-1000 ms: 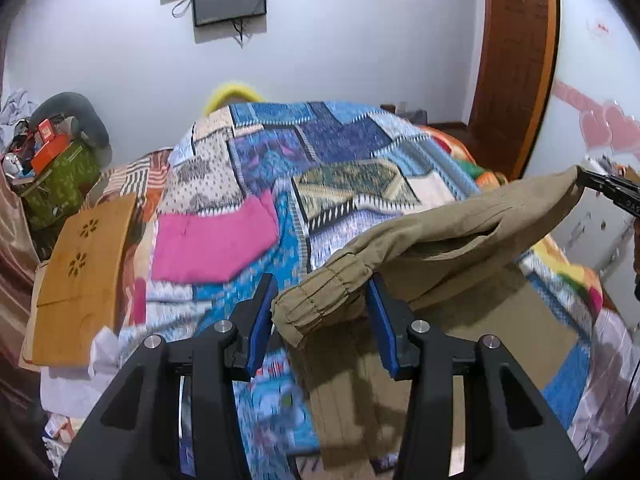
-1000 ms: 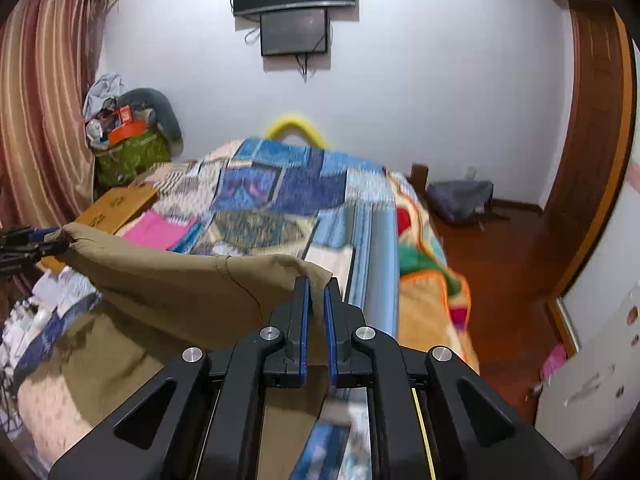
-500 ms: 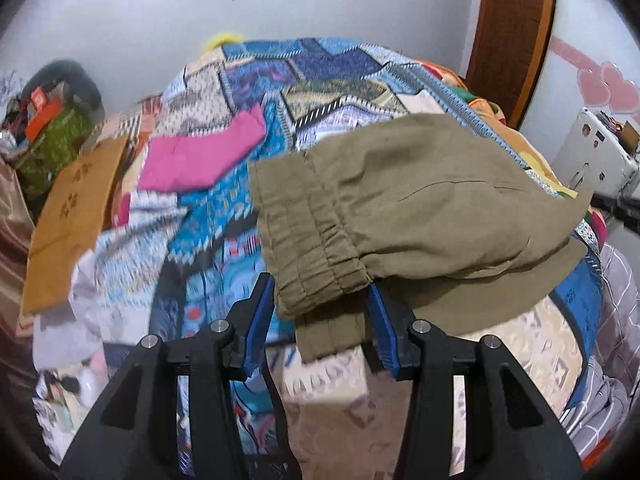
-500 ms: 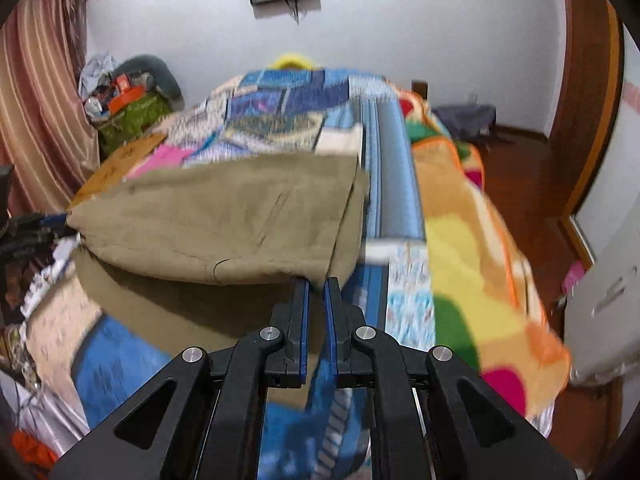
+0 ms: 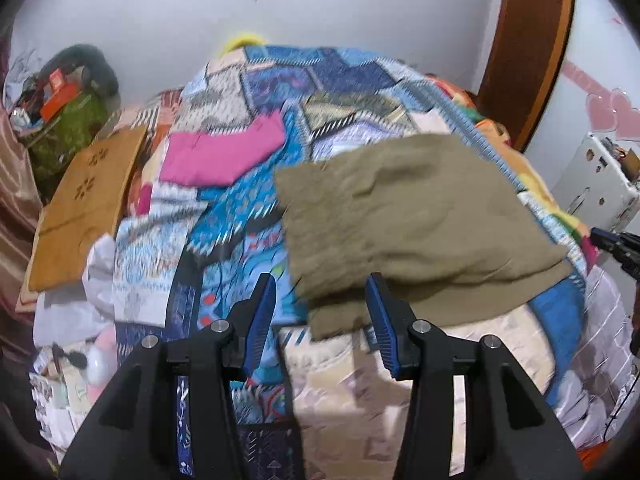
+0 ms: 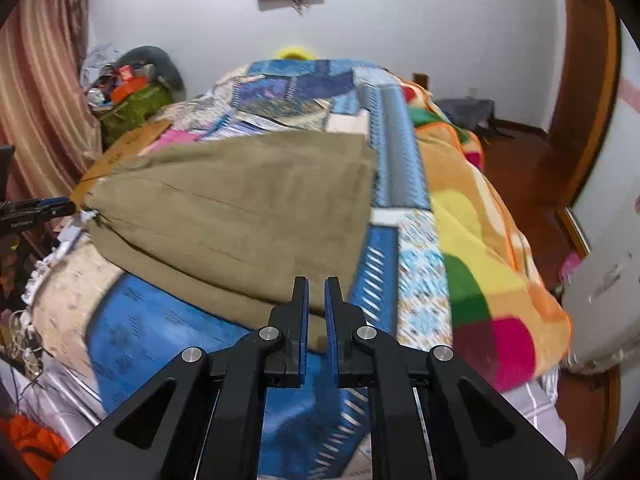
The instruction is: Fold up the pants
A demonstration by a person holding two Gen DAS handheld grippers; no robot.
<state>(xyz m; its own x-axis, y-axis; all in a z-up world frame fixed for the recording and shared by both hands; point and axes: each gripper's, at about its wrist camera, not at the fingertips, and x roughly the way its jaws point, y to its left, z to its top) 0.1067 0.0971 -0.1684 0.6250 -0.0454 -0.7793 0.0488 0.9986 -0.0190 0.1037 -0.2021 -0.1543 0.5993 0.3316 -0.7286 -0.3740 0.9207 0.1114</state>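
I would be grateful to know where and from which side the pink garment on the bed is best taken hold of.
Grip the pink garment by its near straight edge, coming in low from the foot of the bed. It lies flat on the patchwork quilt, apart from the olive pants, so pinching an edge or corner should work better than its flat middle.

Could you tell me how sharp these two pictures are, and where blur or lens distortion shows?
Left wrist view: motion blur smears the patchwork quilt and the khaki pants, while the left gripper stays crisp; the door frame bows with the fisheye. Right wrist view: the same, the right gripper sharp, the bedding soft, black corners vignetted.
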